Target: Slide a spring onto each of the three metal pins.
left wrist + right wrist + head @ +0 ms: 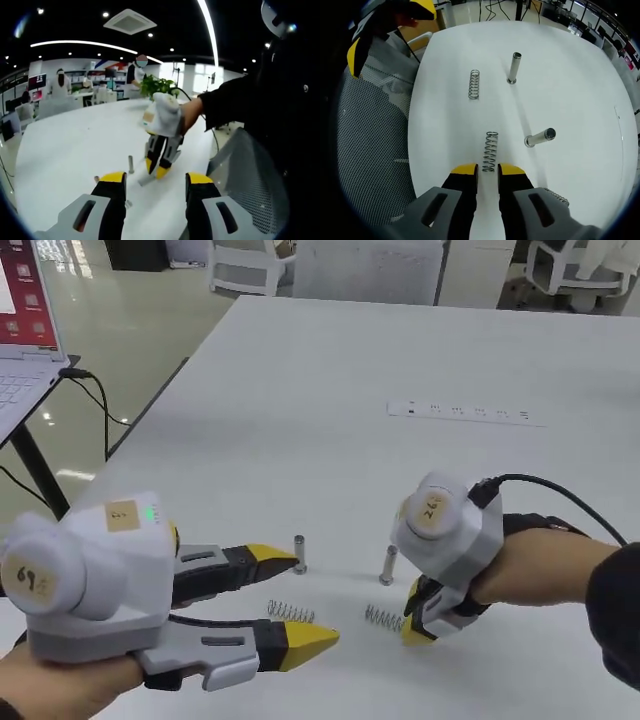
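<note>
Left tool [318, 599]: nearest, jaws wide apart, empty; far spring [291, 612] shows between its yellow tips in head view, flat on counter [330, 440]. Right tool [412, 615]: jaws nearly together w/ narrow gap, not clamped. Near spring [490, 150] lies flat straight ahead, its near end at the tips. Third spring [554, 196]: flat, just beside right tool's jaw, partly hidden. Springs: 3, all loose on counter. Pins: 2 counted, upright, bare. Left pin [299, 553] is by left tool's upper tip, right pin [388, 565] just beyond right tool. Counter edge runs near the springs on the side away from pins, mesh chair [375, 125] beyond it. Past pins, surface bare up to power strip [465, 412]. Laptop [20, 330] is far left, off counter.
</note>
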Demonstrator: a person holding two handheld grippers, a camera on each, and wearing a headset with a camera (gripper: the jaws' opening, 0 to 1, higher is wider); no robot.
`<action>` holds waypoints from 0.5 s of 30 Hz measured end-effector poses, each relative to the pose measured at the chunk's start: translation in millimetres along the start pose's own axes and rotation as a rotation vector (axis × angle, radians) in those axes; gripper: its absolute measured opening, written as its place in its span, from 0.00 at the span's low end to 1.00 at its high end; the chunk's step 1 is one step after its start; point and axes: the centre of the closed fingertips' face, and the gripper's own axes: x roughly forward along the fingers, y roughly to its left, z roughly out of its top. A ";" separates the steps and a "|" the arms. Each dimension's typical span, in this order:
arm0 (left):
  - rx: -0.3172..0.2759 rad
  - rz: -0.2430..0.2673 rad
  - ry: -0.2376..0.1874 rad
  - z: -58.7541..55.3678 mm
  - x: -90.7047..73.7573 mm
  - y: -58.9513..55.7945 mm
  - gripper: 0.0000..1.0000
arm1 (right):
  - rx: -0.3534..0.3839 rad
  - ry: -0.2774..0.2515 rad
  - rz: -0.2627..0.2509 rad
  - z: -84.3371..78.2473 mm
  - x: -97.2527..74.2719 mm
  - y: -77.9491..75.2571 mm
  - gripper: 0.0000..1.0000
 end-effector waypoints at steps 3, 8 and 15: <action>0.001 0.000 0.000 0.3 0.1 0.5 0.41 | -0.011 0.011 -0.009 -0.9 1.4 -0.9 0.12; 0.011 -0.001 0.006 1.7 0.1 2.0 0.41 | -0.020 0.017 -0.010 0.0 3.2 0.0 0.11; 0.029 -0.001 0.012 4.9 -1.8 5.3 0.40 | -0.048 0.038 -0.026 -4.0 6.0 -1.4 0.08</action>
